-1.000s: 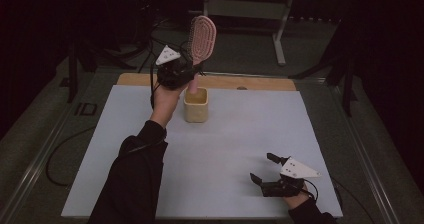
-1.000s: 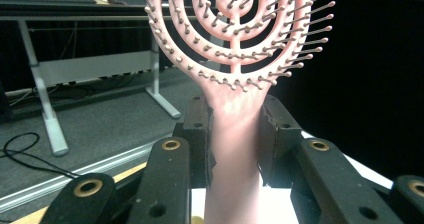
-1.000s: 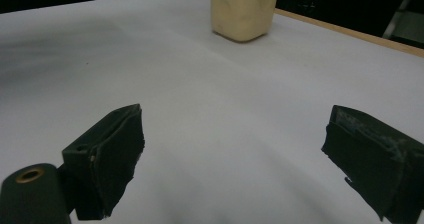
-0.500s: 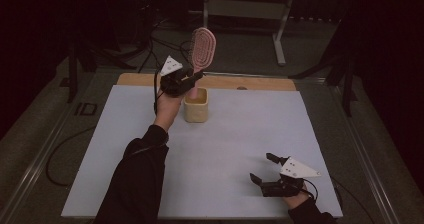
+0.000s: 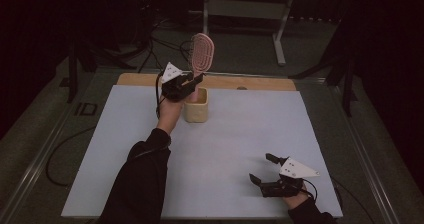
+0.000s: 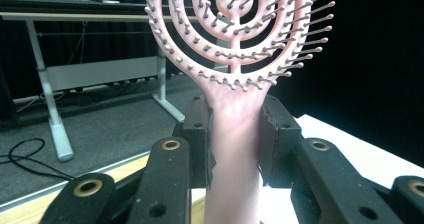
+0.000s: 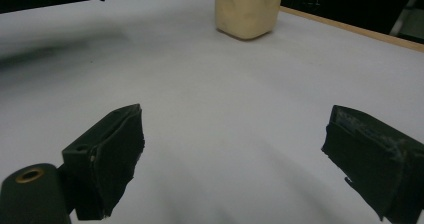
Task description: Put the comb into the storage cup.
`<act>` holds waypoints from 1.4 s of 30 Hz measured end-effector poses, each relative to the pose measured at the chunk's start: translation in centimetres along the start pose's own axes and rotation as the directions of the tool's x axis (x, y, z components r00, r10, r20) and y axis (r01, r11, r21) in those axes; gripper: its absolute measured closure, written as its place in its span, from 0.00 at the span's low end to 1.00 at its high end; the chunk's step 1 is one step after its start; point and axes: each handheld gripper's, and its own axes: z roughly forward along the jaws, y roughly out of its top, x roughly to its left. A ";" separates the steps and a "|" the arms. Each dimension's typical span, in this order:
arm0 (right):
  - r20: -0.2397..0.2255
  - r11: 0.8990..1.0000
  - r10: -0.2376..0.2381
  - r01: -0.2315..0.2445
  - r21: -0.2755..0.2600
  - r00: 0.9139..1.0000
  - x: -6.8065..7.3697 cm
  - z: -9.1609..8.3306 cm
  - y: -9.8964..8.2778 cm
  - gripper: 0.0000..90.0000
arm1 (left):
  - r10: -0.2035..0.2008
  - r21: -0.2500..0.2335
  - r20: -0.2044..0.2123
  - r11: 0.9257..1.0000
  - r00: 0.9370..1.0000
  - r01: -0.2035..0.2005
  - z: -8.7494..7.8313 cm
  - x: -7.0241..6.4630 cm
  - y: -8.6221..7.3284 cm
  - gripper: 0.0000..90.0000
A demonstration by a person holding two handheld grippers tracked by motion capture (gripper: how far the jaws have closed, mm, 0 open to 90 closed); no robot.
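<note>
A pink hairbrush (image 5: 202, 54) stands upright with its bristled head up and its handle end down inside a cream cup (image 5: 196, 109) at the back middle of the white mat. My left gripper (image 5: 192, 82) is shut on the brush's handle (image 6: 234, 149), both pads pressing its sides just below the head (image 6: 235, 29). At the mat's front right my right gripper (image 5: 262, 168) rests low, open, with nothing between its jaws. From the right gripper view the cup (image 7: 247, 6) stands far ahead on the mat.
The white mat (image 5: 240, 139) covers a table with a wooden strip (image 5: 260, 82) along its far edge. Behind the table stand a metal frame (image 5: 245, 9) and loose cables (image 5: 165, 39) on the dark floor. Wide bare mat lies between the two grippers.
My left gripper has come down with the brush, lowering its handle into the cream cup. The right gripper has stayed where it was.
</note>
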 end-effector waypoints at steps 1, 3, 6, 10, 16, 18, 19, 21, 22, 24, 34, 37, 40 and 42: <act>-0.003 1.000 0.000 0.000 0.000 1.000 0.0 0.0 0.0 0.10 | 0.000 -0.004 0.005 1.000 1.000 0.000 0.0 0.0 -0.2 0.78; -0.002 1.000 0.000 0.000 0.002 1.000 0.0 0.0 0.0 0.10 | -0.001 -0.004 0.007 1.000 1.000 0.001 0.1 0.0 -0.4 0.78; -0.004 1.000 -0.001 0.001 0.000 1.000 0.0 0.0 0.0 0.10 | 0.013 0.013 0.007 1.000 1.000 -0.014 0.3 -0.1 -0.9 0.78; -0.004 1.000 -0.001 0.001 0.000 1.000 0.0 0.0 0.0 0.10 | 0.019 0.033 0.010 0.999 1.000 -0.020 0.6 -0.4 -1.5 0.78; -0.004 1.000 0.000 0.000 0.000 1.000 0.0 0.0 0.0 0.10 | 0.012 0.056 -0.003 0.998 1.000 -0.011 0.9 -0.4 -2.4 0.78; -0.006 1.000 0.002 -0.002 0.000 1.000 0.0 0.0 0.0 0.10 | 0.021 0.069 -0.006 0.997 1.000 -0.020 0.9 -0.5 -2.6 0.78; -0.005 1.000 0.000 0.000 0.001 1.000 0.1 0.0 0.0 0.10 | 0.018 0.070 -0.006 0.997 1.000 -0.018 0.9 -0.5 -2.7 0.78; -0.005 1.000 0.000 0.000 -0.002 1.000 0.0 0.0 0.0 0.10 | 0.016 0.076 -0.003 0.997 1.000 -0.016 0.9 -0.5 -2.8 0.78; -0.005 1.000 0.002 -0.002 -0.003 1.000 0.0 0.0 0.0 0.10 | 0.018 0.082 -0.002 0.996 1.000 -0.018 0.9 -0.5 -2.8 0.78; -0.006 1.000 0.001 -0.001 0.000 1.000 0.1 -0.1 0.0 0.10 | 0.019 0.093 0.002 0.995 1.000 -0.019 0.9 -0.5 -2.9 0.78; -0.004 1.000 0.002 -0.002 -0.002 1.000 0.1 0.0 0.0 0.10 | 0.029 0.163 -0.012 0.986 0.999 -0.027 1.2 -0.3 -3.0 0.76; -0.005 1.000 0.000 0.000 -0.002 1.000 0.1 -0.1 0.0 0.10 | 0.017 0.208 0.022 0.978 1.000 -0.021 1.5 -0.3 -2.8 0.54; -0.004 1.000 0.002 -0.002 -0.004 1.000 0.0 -0.1 0.1 0.10 | 0.041 0.200 0.059 0.978 0.997 -0.052 1.1 -0.4 -2.6 0.27; -0.005 1.000 -0.001 0.001 -0.003 1.000 0.1 -0.1 0.0 0.10 | 0.018 0.226 0.089 0.973 0.996 -0.038 1.1 -0.2 -2.3 0.13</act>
